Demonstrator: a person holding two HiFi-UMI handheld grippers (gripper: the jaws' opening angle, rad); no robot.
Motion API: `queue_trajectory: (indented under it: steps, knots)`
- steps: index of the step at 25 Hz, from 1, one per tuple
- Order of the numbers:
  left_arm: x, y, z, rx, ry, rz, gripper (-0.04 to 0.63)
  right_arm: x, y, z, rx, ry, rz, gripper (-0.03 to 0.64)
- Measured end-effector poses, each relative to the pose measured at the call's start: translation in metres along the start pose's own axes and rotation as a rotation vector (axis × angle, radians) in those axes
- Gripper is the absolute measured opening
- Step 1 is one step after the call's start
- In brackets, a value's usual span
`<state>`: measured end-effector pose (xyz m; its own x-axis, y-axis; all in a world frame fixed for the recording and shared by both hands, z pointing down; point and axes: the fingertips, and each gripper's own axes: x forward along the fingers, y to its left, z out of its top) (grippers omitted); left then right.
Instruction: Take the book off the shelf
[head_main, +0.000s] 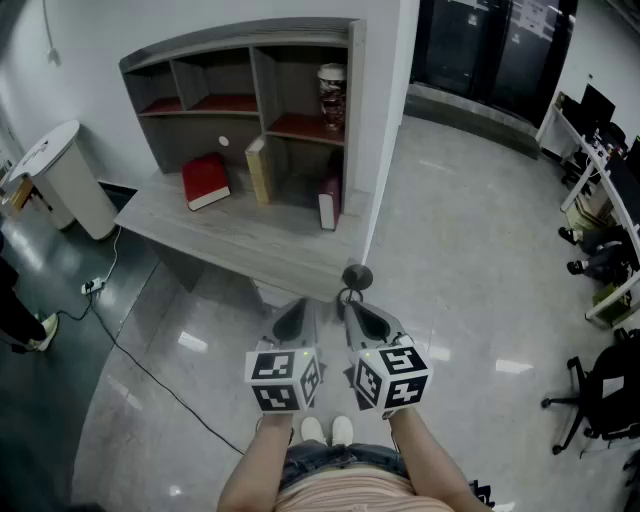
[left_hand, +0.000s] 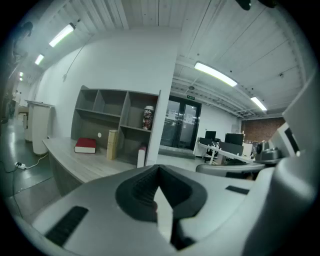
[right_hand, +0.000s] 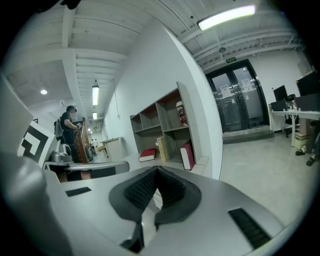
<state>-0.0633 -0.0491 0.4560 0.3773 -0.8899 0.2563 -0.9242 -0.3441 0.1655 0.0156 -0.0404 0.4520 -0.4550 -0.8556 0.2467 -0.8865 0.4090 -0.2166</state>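
Three books sit in the grey shelf unit (head_main: 262, 60) on the counter (head_main: 250, 245). A red book (head_main: 205, 181) leans at the left, a tan book (head_main: 258, 170) stands upright in the middle, and a maroon book (head_main: 329, 203) leans against the right wall. In the left gripper view they show as the red book (left_hand: 85, 145), tan book (left_hand: 112, 144) and maroon book (left_hand: 142, 156). My left gripper (head_main: 293, 320) and right gripper (head_main: 365, 322) hover side by side over the floor, well short of the counter. The left gripper (left_hand: 159, 167) and the right gripper (right_hand: 157, 169) are both shut and hold nothing.
A patterned jar (head_main: 331, 95) stands on the upper right shelf. A white bin (head_main: 65, 175) is left of the counter, with a cable (head_main: 130, 355) across the floor. A round black stool top (head_main: 357, 277) is just ahead of the grippers. Office chairs (head_main: 600, 390) and desks lie far right.
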Motion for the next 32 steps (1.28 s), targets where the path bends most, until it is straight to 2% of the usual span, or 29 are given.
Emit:
queue_trajectory:
  steps: [19,28,32]
  knots:
    - [0.026,-0.008,-0.001,0.012,0.039,-0.020,0.012,0.011,-0.026,0.000,0.007,0.024,-0.028,0.000]
    - [0.050,-0.004,0.006,-0.016,0.064,0.006,0.012,0.020,-0.045,0.000,0.023,0.036,-0.026,0.000]
    - [0.061,-0.004,0.013,0.019,0.067,0.025,0.012,0.027,-0.051,0.006,0.008,0.033,-0.020,0.000]
